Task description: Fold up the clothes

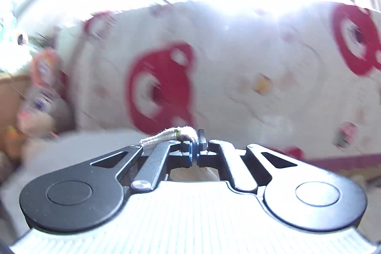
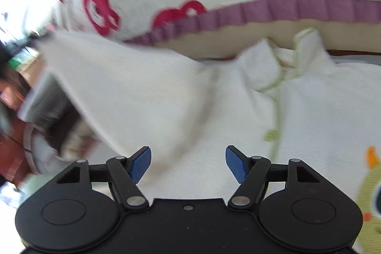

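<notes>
The left gripper [image 1: 196, 143] is pinching the white garment's [image 2: 142, 92] edge; the right gripper [image 2: 188, 164] is gaping empty. Keep the flap at ten o'clock taut while folding.

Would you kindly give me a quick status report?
Left gripper shut on white garment edge. Right gripper open, nothing between jaws, over garment. Nothing blocking.
</notes>
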`<state>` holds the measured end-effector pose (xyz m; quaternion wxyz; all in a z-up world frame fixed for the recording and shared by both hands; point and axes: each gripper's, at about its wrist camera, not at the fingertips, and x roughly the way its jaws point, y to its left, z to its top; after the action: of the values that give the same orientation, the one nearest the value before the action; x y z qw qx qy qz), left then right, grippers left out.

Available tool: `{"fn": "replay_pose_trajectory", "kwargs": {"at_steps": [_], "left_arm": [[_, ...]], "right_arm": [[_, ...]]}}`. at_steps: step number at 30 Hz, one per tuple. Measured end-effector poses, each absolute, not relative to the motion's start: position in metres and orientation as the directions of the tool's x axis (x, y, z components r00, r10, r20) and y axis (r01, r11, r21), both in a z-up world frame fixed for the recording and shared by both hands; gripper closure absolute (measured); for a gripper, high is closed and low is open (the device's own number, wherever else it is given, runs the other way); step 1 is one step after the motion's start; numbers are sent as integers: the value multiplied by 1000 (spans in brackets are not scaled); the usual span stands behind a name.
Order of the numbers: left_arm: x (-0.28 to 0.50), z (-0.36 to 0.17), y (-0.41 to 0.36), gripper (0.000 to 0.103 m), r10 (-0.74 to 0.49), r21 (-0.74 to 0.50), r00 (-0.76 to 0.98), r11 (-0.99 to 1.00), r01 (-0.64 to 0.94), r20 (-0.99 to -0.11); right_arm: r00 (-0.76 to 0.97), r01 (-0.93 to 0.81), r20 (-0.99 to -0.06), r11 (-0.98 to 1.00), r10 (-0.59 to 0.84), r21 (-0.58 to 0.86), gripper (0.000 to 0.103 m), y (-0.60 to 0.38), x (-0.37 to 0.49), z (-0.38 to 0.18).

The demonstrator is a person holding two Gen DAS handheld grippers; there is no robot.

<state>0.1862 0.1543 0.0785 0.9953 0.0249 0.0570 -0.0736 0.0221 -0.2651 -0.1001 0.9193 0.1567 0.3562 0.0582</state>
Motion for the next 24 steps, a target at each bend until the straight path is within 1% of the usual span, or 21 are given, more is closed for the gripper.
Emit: {"fn": "replay_pose_trajectory", "kwargs": {"at_steps": [1, 3, 4, 5, 8, 11, 12, 13, 14, 16, 18, 20, 22, 24], "left_arm": [[188, 89, 173, 101, -83, 58, 993, 994, 89, -90], [196, 102, 207, 101, 33, 94, 997, 995, -26, -71], [203, 104, 222, 100, 67, 91, 993, 994, -58, -93], [213, 103, 236, 100, 84, 75, 987, 994, -74, -135], [239, 88, 261, 100, 134, 70, 959, 990, -120, -249], [253, 68, 271, 100, 169, 89, 937, 985, -148, -307], [255, 64, 274, 98, 187, 87, 929, 982, -167, -320], [257, 60, 277, 94, 208, 82, 920, 978, -192, -333], [254, 58, 282, 94, 227, 61, 909, 974, -219, -350], [244, 57, 289, 82, 260, 12, 888, 961, -276, -380], [229, 61, 288, 76, 287, 2, 883, 951, -309, -371], [207, 69, 273, 74, 271, 4, 906, 959, -285, -324], [184, 77, 255, 60, 248, 3, 930, 966, -257, -271], [162, 79, 229, 57, 197, -16, 953, 978, -207, -230]], "right_arm": [[723, 15, -670, 966, 167, 257, 30, -262, 23, -105], [692, 20, -715, 987, 103, 161, 30, -259, 25, -115], [678, 21, -728, 988, 101, 156, 30, -260, 25, -121], [666, 23, -738, 986, 110, 167, 30, -261, 25, -126], [672, 28, -731, 983, 117, 183, 28, -263, 21, -133], [669, 31, -735, 983, 112, 179, 28, -259, 20, -133], [667, 30, -736, 983, 116, 182, 28, -259, 20, -133], [666, 28, -736, 982, 122, 189, 28, -258, 20, -133], [664, 26, -737, 980, 129, 195, 28, -258, 20, -133], [662, 21, -735, 976, 147, 215, 27, -259, 21, -134], [662, 12, -730, 970, 173, 241, 25, -259, 20, -134], [656, -13, -722, 960, 219, 279, 22, -259, 22, -133], [635, -58, -709, 934, 307, 352, 22, -259, 27, -132], [611, -87, -694, 904, 381, 419, 22, -259, 32, -131]]}}
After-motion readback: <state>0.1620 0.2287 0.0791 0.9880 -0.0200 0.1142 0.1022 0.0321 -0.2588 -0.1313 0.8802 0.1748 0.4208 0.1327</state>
